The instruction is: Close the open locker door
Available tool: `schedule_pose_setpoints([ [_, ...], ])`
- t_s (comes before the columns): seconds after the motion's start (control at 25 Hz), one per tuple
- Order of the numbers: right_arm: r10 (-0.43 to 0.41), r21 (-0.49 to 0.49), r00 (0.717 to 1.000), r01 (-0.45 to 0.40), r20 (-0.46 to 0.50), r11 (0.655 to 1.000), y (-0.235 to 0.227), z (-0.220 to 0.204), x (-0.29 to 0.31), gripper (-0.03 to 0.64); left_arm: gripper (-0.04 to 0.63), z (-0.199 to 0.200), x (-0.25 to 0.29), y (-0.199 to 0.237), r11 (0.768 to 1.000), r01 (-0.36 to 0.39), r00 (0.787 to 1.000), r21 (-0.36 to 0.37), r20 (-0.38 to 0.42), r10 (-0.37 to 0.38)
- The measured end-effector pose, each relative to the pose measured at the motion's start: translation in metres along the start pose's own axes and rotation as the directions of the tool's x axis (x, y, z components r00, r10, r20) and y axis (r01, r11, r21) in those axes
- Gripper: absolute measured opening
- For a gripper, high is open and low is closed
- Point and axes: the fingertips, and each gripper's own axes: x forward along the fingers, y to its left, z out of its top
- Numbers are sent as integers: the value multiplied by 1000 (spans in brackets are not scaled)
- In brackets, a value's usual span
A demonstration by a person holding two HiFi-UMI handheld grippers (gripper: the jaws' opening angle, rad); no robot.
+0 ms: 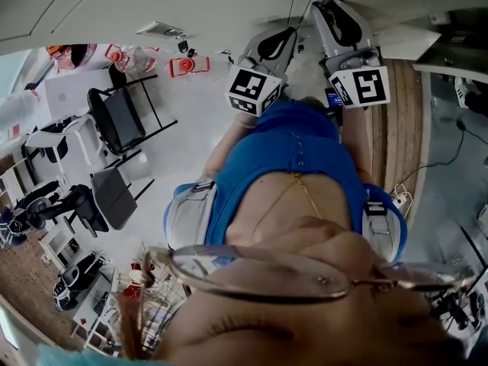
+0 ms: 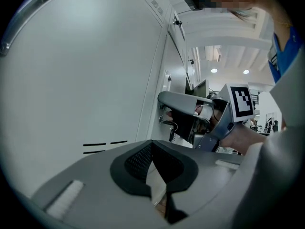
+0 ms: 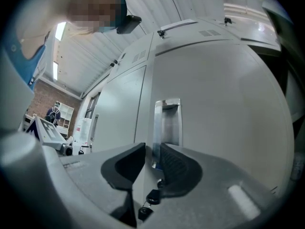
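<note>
The left gripper (image 2: pixel 152 146) holds its jaws closed on nothing before a grey panel (image 2: pixel 86 80), while the right gripper (image 3: pixel 151 149) appears to clamp the locker door (image 3: pixel 214 104) edge just below its recessed handle (image 3: pixel 167 120), above hanging keys (image 3: pixel 148 202).

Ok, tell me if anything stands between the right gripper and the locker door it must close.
Nothing visible does. The right gripper is on the locker door itself: its jaws sit astride the door's edge just below the recessed handle, with the keys hanging underneath.
</note>
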Motion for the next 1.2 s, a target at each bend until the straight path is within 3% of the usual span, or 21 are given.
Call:
schedule_pose_setpoints([
  [0.44, -60, -16, 995, 61, 79, 998, -9, 5, -1, 90, -2, 4, 8, -3, 999, 33, 999, 0, -5, -33],
  [0.88, -105, -152, 994, 107, 16, 983, -3, 7, 2, 87, -2, 10, 18, -3, 999, 41, 999, 7, 6, -41],
  [1.2, -209, -295, 978, 199, -2, 935, -1, 6, -1, 87, -2, 19, 20, -9, 1000, 21, 999, 10, 35, -21],
])
